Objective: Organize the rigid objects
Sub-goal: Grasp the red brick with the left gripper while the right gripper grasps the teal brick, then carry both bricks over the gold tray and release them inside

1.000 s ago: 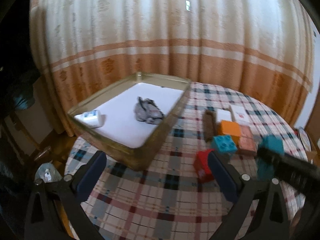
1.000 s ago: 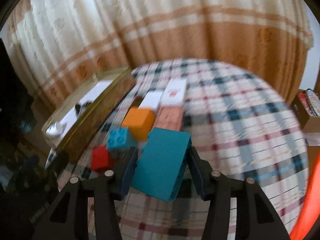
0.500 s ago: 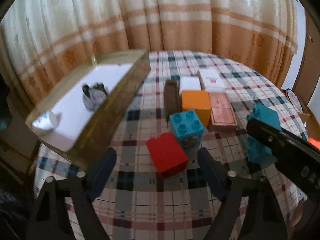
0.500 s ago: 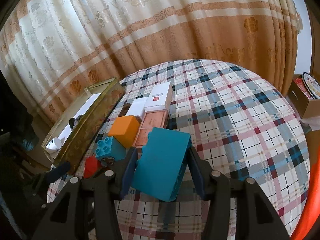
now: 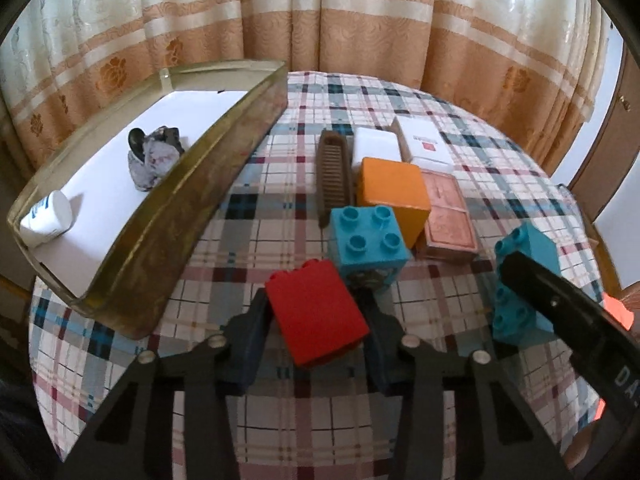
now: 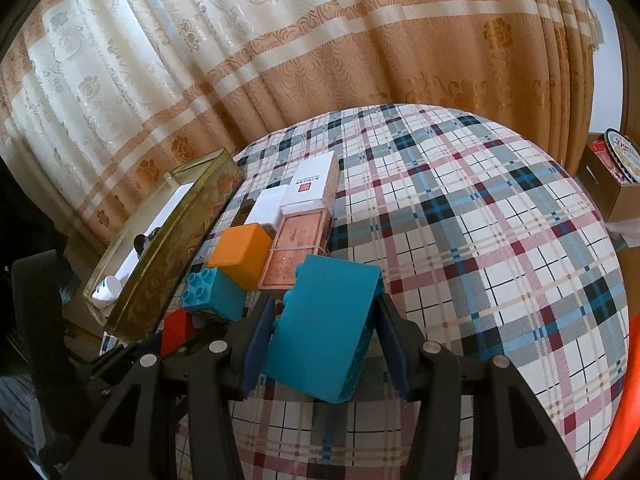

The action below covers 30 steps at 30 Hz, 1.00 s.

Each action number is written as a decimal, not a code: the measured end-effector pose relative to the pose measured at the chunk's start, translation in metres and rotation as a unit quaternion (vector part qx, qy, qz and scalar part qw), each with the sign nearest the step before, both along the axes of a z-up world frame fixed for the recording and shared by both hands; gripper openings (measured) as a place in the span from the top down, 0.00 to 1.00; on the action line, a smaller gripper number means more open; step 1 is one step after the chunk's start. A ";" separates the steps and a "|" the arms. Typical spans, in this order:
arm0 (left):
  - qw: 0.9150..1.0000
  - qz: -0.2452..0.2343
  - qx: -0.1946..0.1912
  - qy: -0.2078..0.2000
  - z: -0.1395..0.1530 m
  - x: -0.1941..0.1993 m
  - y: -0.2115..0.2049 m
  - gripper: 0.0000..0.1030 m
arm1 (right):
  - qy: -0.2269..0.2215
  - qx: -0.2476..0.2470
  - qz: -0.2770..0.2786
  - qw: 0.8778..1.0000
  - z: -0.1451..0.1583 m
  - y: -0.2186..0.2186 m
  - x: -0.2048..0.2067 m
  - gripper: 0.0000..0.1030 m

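Tray (image 5: 192,200): we count two items inside. Desk (image 5: 280,420): several blocks and boxes remain. Left tongs (image 5: 316,320) closing around red block (image 5: 316,312); right tongs (image 6: 320,332) clenched on teal block (image 6: 324,324).

- A round table (image 6: 480,220) is covered by a checked cloth in white, blue, grey and dark red; the cloth hangs over the table's edge.
- A long curtain (image 5: 360,20) hangs just behind the table, cream with flower patterns above, with orange bands and pale stripes lower down.
- A cardboard box (image 6: 624,196) stands right of the table, below its top.
- A round printed tin (image 6: 624,152) lies in that box.
- A brown wooden panel (image 5: 612,128) stands right of the table, beside the curtain.
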<state>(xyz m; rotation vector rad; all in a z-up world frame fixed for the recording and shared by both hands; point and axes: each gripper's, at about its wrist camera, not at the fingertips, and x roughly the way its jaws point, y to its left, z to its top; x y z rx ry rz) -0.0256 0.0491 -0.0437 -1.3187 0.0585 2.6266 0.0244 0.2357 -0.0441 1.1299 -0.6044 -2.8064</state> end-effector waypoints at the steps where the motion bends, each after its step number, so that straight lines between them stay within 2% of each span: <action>1: 1.000 0.000 0.005 -0.001 0.001 0.001 -0.002 0.58 | 0.000 0.000 -0.001 1.000 0.000 0.000 0.000 0.48; 4: 1.000 -0.002 0.024 -0.002 0.003 0.004 -0.008 0.58 | -0.002 -0.002 -0.001 1.000 -0.001 0.001 -0.001 0.48; 9: 0.999 -0.012 0.047 0.019 0.011 0.020 -0.020 0.58 | 0.001 -0.005 -0.004 1.000 0.000 0.003 -0.001 0.48; 11: 0.997 -0.006 0.059 0.040 0.018 0.027 -0.027 0.58 | 0.002 -0.004 -0.006 1.000 0.000 0.003 0.000 0.48; 15: 0.995 -0.005 0.058 0.077 0.028 0.036 -0.033 0.58 | 0.010 0.002 -0.008 1.000 0.002 0.002 0.002 0.48; 22: 0.991 -0.003 0.099 0.089 0.030 0.038 -0.046 0.58 | 0.023 0.006 -0.014 1.000 0.006 0.002 0.006 0.48; 30: 0.992 0.004 0.065 0.110 0.032 0.045 -0.040 0.58 | 0.022 0.007 -0.018 1.000 0.007 0.003 0.006 0.48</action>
